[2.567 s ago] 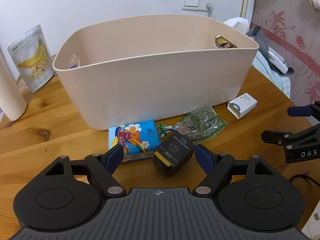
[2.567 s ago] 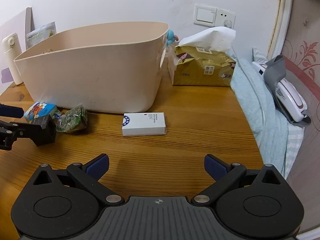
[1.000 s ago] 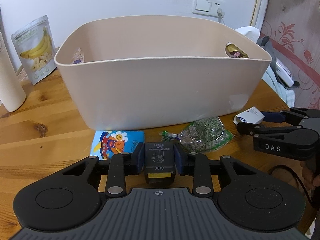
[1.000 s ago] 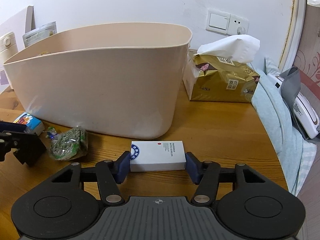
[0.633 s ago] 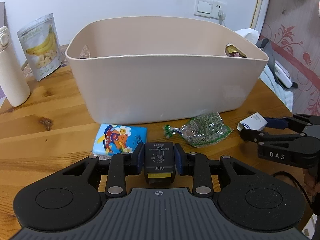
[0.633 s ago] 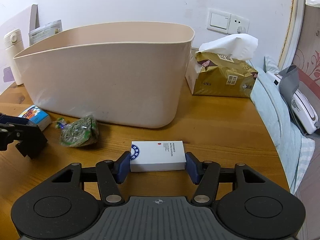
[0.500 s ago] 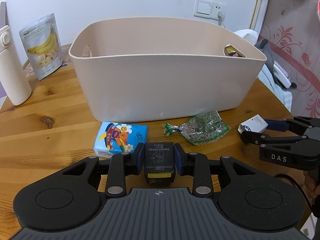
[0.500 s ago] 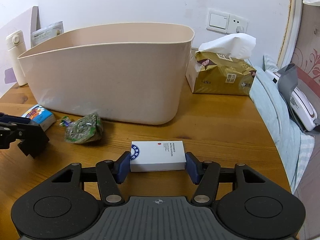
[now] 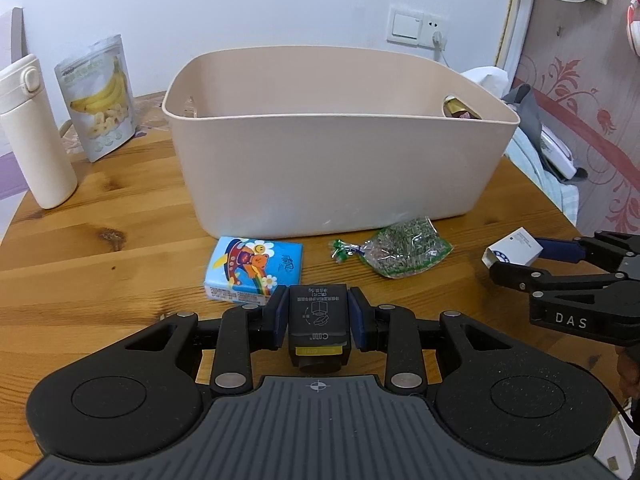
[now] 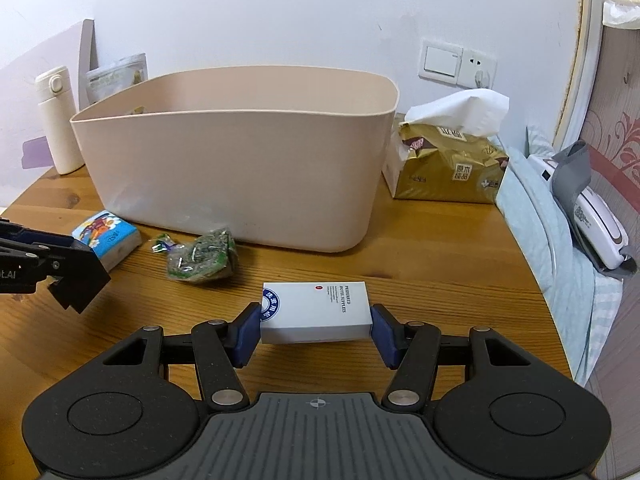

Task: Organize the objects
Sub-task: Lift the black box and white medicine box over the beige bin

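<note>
My left hand-held gripper (image 9: 319, 314) is clamped on a small black box (image 9: 319, 320), its blue pads pressed against both sides of it; the box sits right between the fingers, label side up with a yellow strip at its near end. Just ahead of that hand-held gripper and a little to its left lies a blue tissue pack with a cartoon print (image 9: 255, 268) on the wooden surface (image 9: 100, 280). Ahead and to the right of it lies a clear bag of dried green herbs (image 9: 404, 247). Beyond both stands the large beige tub (image 9: 340, 168), its near wall facing me.

My right hand-held gripper (image 10: 315, 326) is closed on a white hotel-supplies box (image 10: 315, 312), gripped across its long ends and held crosswise between the fingers, lifted off the surface. In this view the tub (image 10: 240, 160) lies ahead and slightly left, the herb bag (image 10: 202, 258) ahead to the left, near the tub's base. The left hand-held gripper with its black box shows at the far left edge.

A gold tissue pack (image 10: 448, 172) stands ahead to the right of the right hand-held gripper, beside the tub. A white flask (image 9: 34, 136) and a banana-chip pouch (image 9: 98, 96) stand far ahead-left of my left hand-held gripper.
</note>
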The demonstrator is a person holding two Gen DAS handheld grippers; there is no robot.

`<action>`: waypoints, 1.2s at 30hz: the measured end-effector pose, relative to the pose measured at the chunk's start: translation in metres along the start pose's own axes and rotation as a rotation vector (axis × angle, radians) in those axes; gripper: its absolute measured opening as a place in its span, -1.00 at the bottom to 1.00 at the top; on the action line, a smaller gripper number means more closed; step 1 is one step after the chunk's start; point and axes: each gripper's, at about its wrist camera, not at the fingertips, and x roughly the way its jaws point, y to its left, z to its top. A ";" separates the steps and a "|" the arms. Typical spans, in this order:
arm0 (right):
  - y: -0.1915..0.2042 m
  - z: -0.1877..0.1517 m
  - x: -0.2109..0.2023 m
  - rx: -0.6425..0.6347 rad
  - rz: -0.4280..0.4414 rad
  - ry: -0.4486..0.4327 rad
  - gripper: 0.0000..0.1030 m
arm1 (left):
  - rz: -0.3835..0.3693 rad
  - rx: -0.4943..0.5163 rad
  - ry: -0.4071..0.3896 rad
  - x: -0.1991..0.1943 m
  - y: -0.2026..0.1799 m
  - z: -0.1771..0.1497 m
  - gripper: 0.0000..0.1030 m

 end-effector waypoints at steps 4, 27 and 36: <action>0.001 0.001 -0.005 -0.006 0.000 -0.009 0.08 | 0.001 -0.004 -0.007 -0.004 0.002 -0.002 -0.38; 0.008 0.039 -0.043 -0.045 -0.043 -0.141 0.08 | -0.001 0.022 -0.137 -0.043 0.013 0.037 -0.39; 0.003 0.064 -0.058 -0.069 -0.093 -0.211 0.08 | -0.006 0.046 -0.201 -0.051 0.011 0.062 -0.39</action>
